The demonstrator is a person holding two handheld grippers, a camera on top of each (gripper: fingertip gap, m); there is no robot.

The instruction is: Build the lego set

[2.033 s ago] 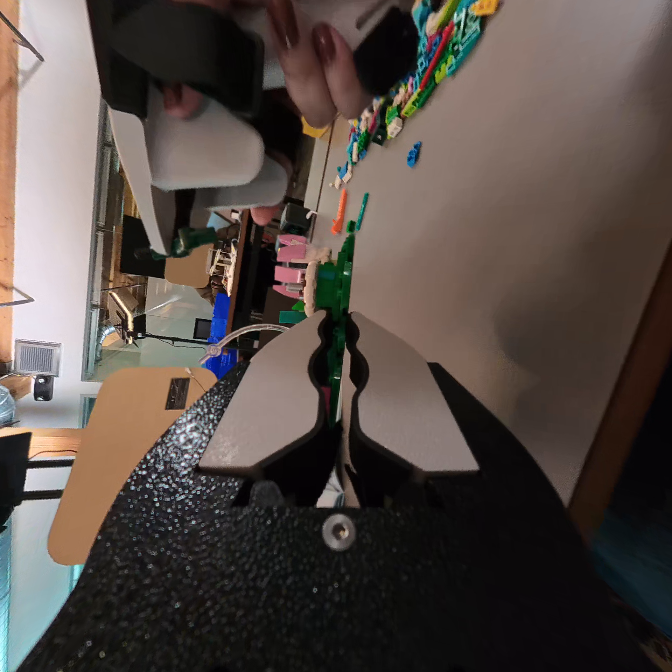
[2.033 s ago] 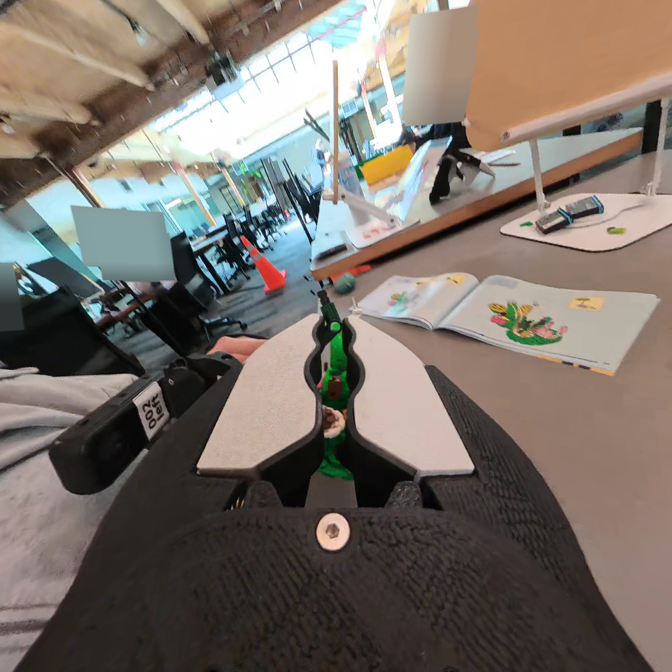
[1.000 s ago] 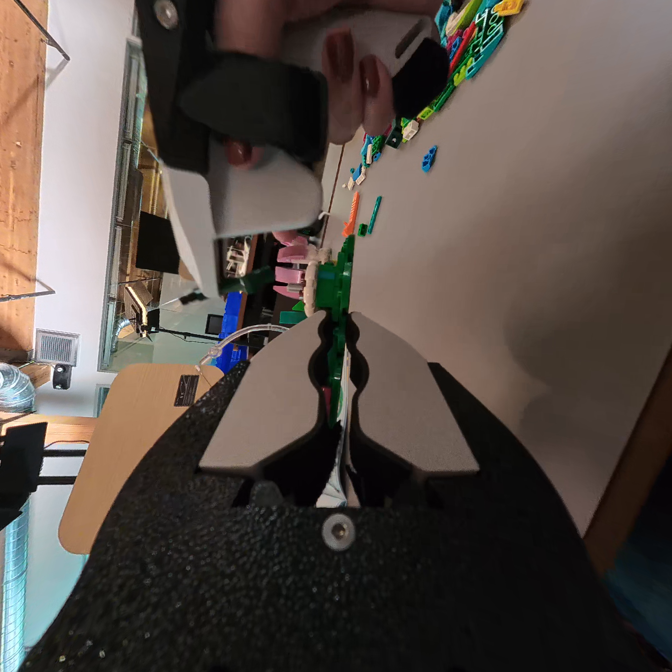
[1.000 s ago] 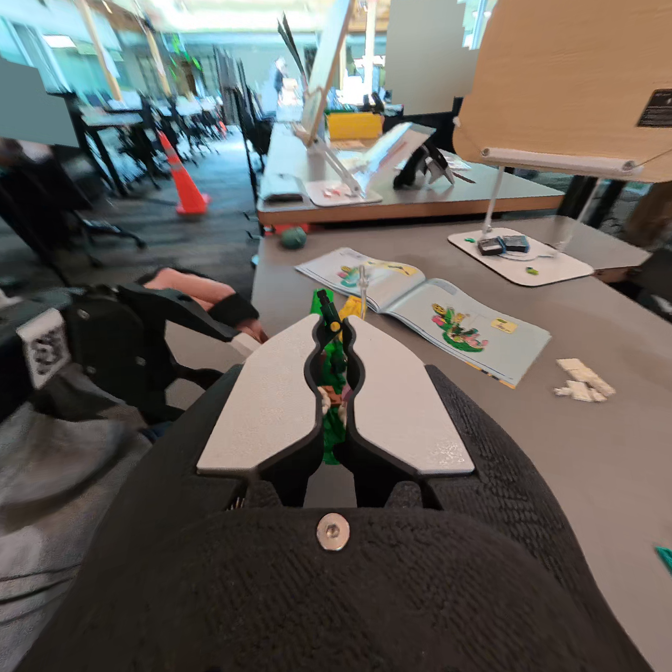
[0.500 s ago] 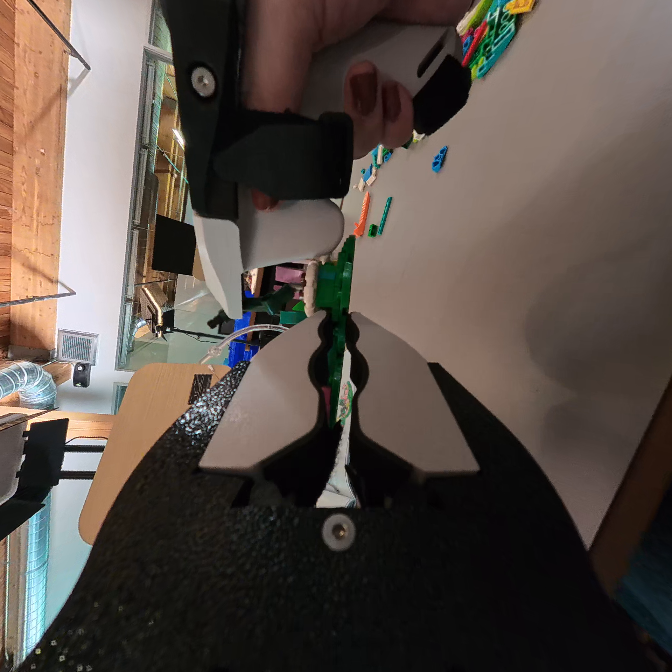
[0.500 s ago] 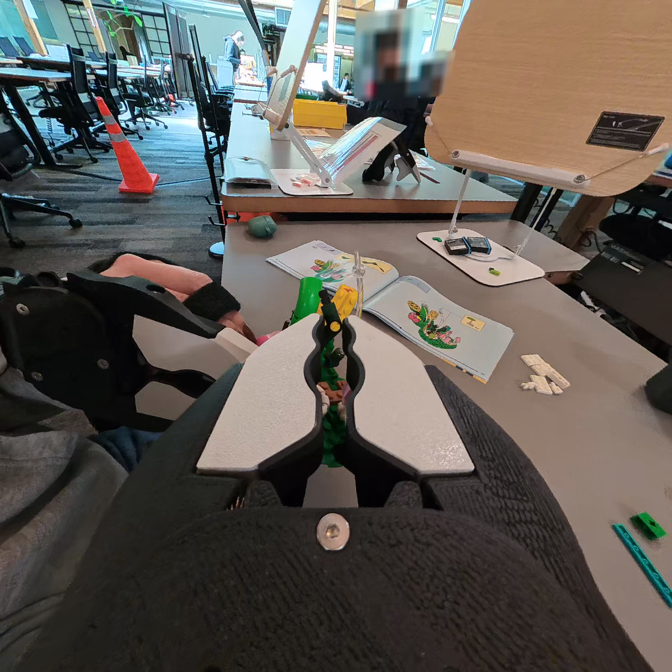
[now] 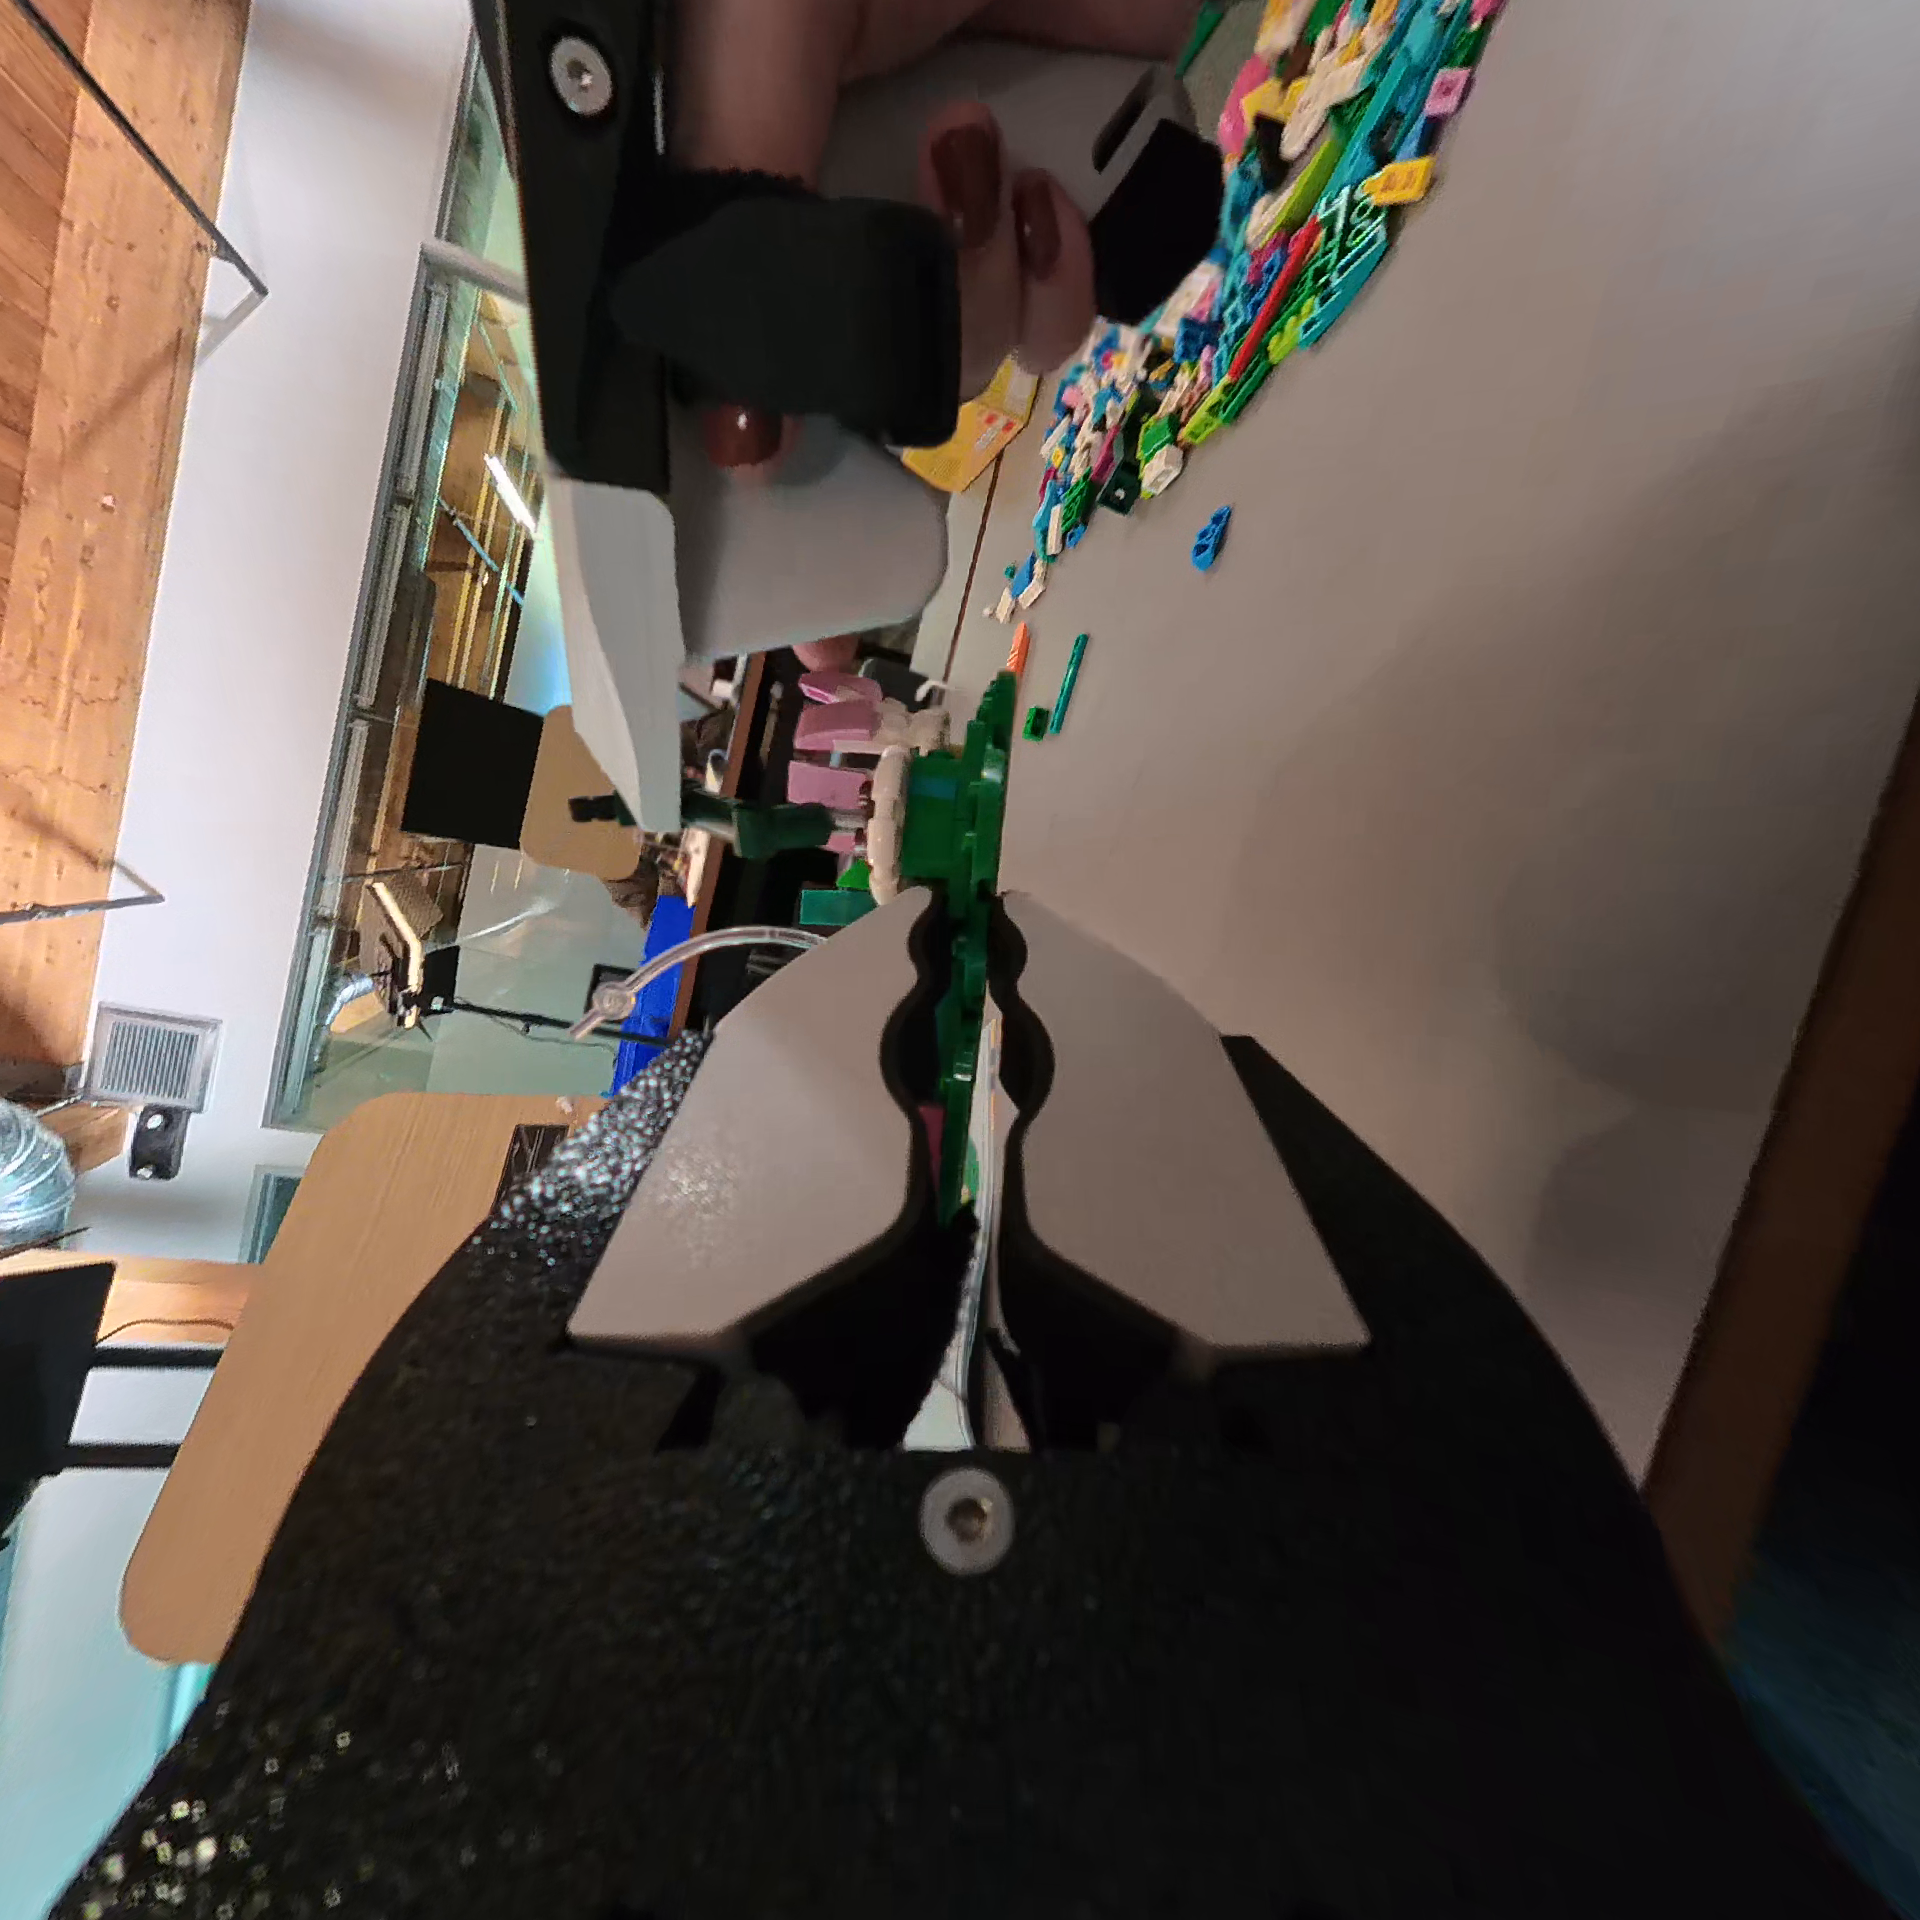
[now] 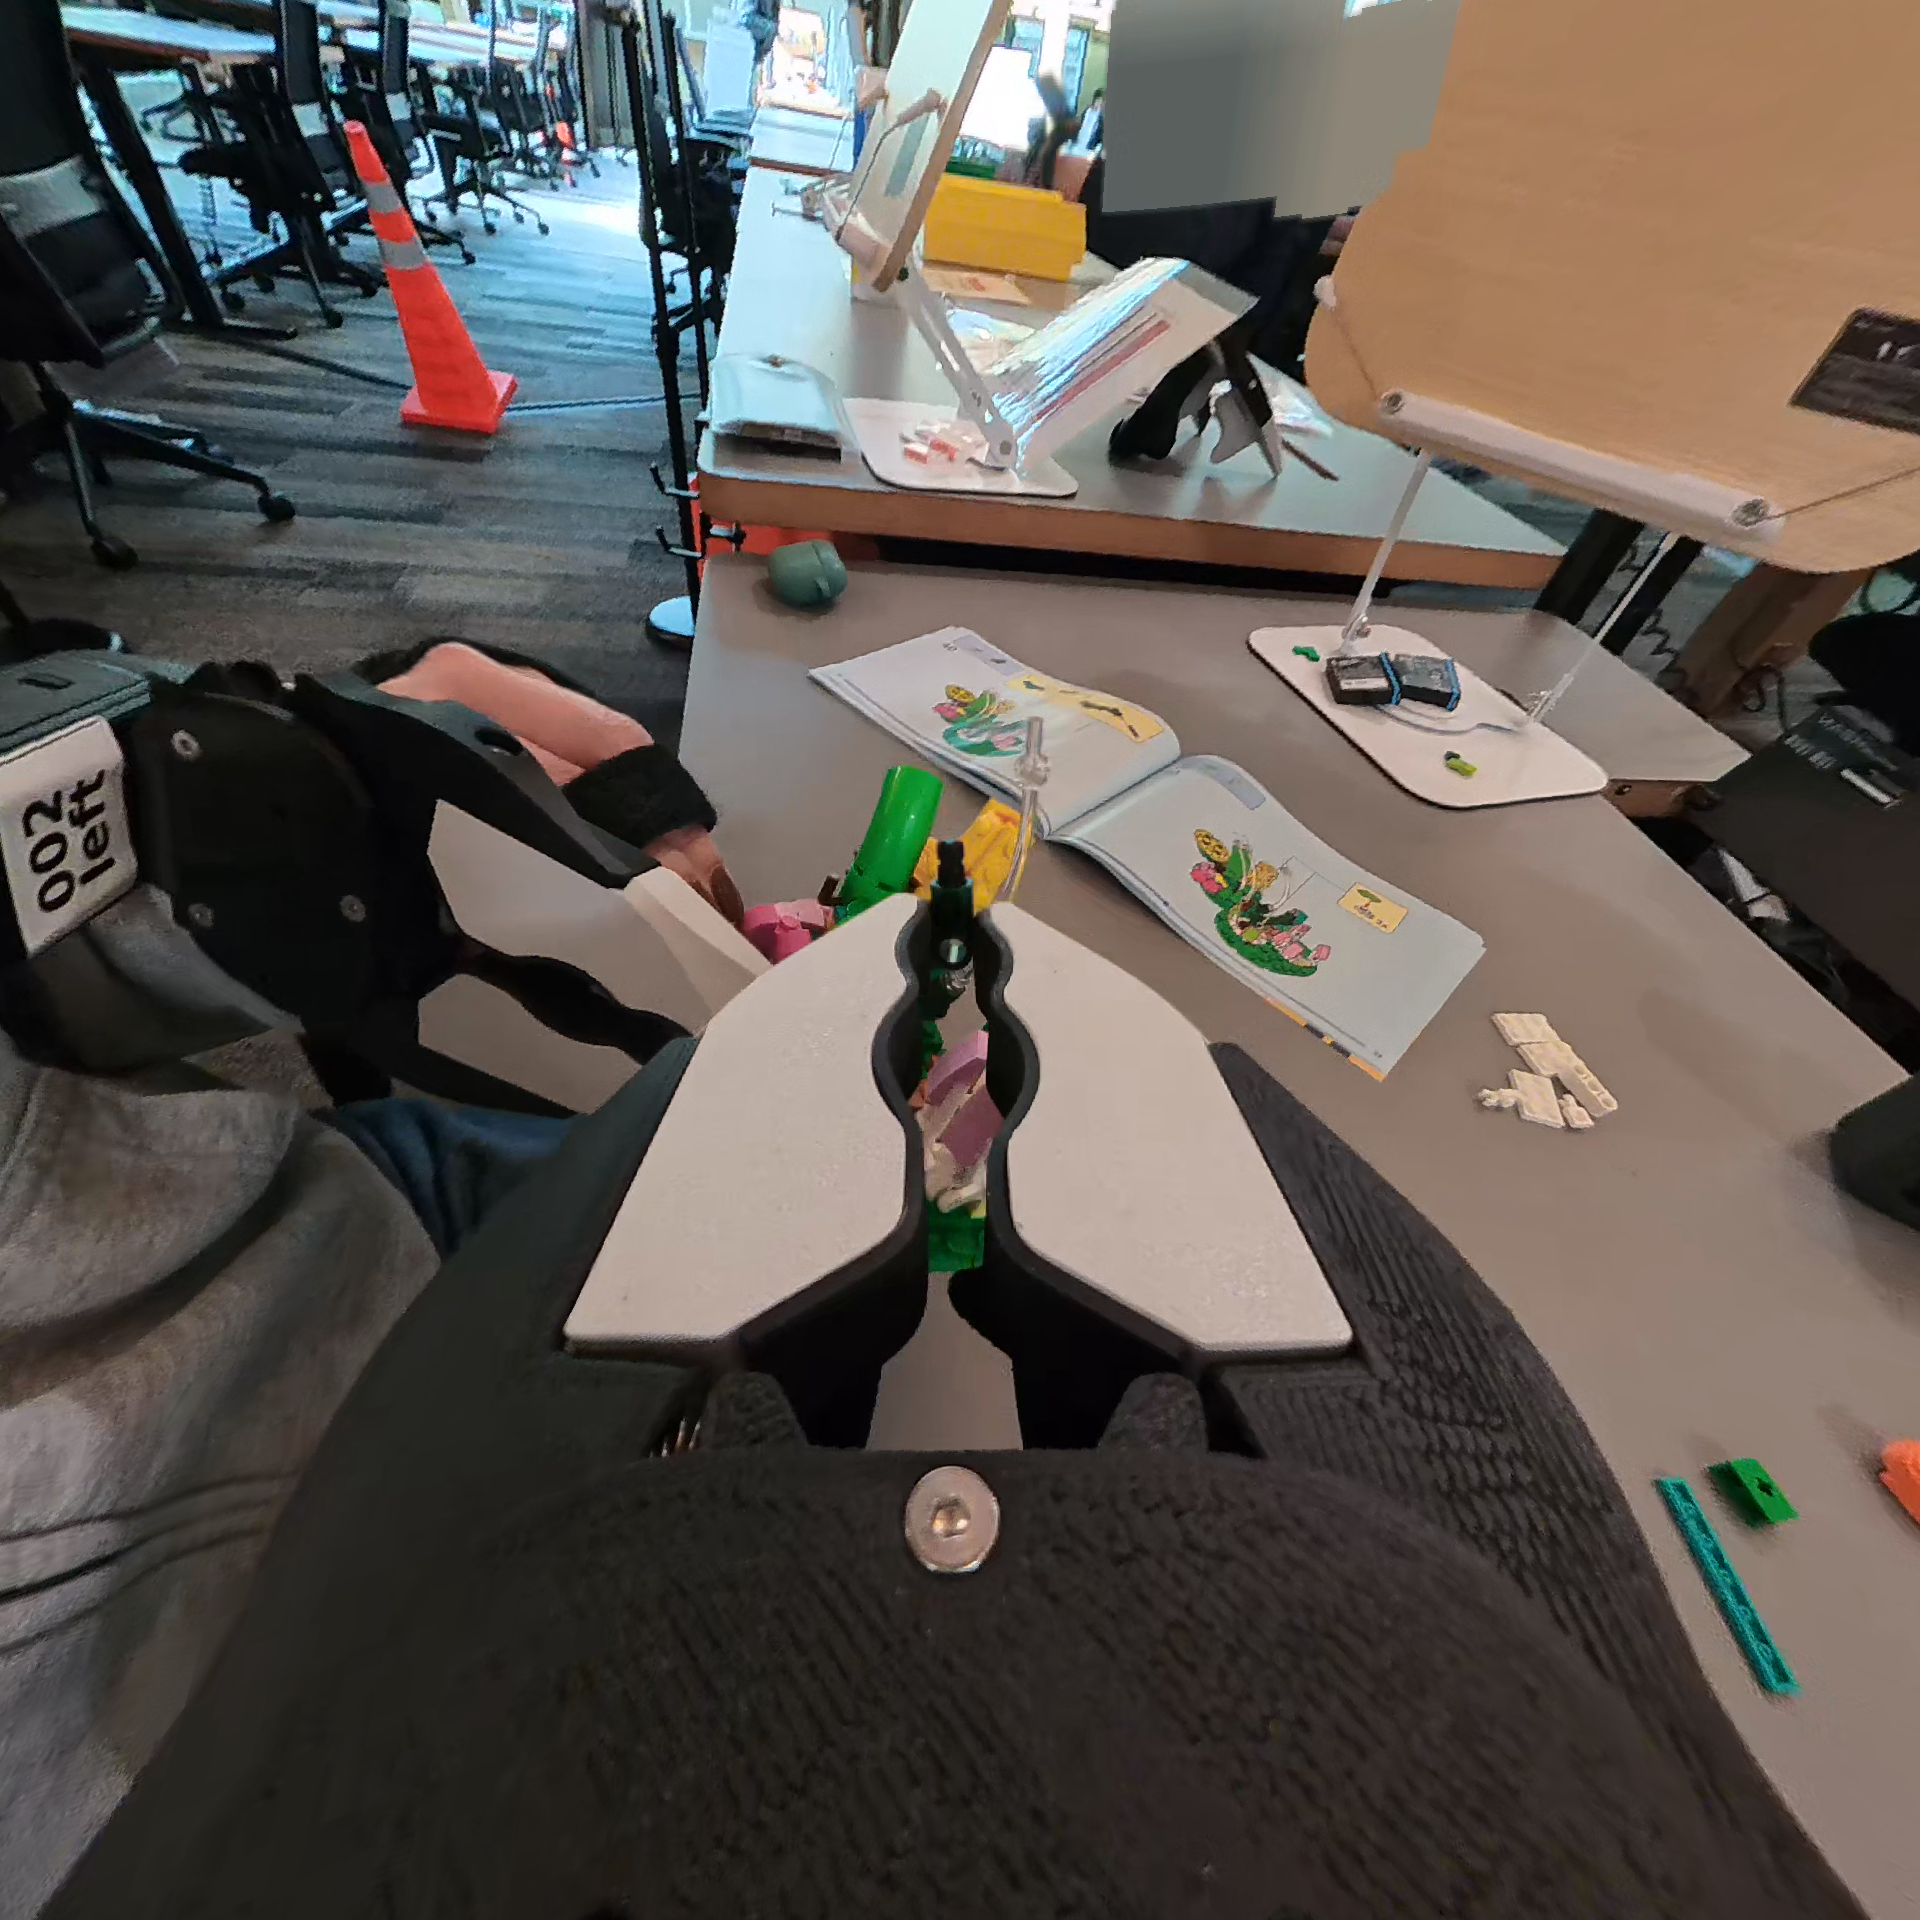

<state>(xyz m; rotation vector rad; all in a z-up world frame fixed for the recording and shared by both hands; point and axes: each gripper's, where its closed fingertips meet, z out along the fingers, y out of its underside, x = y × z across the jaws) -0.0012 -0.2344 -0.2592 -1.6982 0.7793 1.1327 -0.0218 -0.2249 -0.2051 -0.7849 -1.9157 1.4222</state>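
Note:
My left gripper (image 7: 961, 904) is shut on the edge of the green base plate (image 7: 971, 790) of the lego flower model and holds it at the grey table (image 7: 1455, 727). Pink petals (image 7: 831, 722) and a white round piece stand on the plate. My right gripper (image 8: 951, 909) is shut on a dark green stem piece (image 8: 948, 883) just above the model's pink petals (image 8: 961, 1101). In the left wrist view the right gripper (image 7: 665, 810) holds the stem (image 7: 774, 826) with its end against the white round piece. The left gripper also shows in the right wrist view (image 8: 717, 935).
An open instruction booklet (image 8: 1143, 831) lies beyond the model. White pieces (image 8: 1548, 1081) lie to the right. A teal bar (image 8: 1725, 1600), a small green piece (image 8: 1751, 1491) and an orange piece (image 8: 1901, 1475) lie near right. A pile of loose bricks (image 7: 1278, 270) is farther along the table. A wooden board on a stand (image 8: 1662, 260) is at the back right.
The right gripper came in close over the model half a second ago and has drawn back a little; the pink petals show again. Both grippers stay shut on their pieces.

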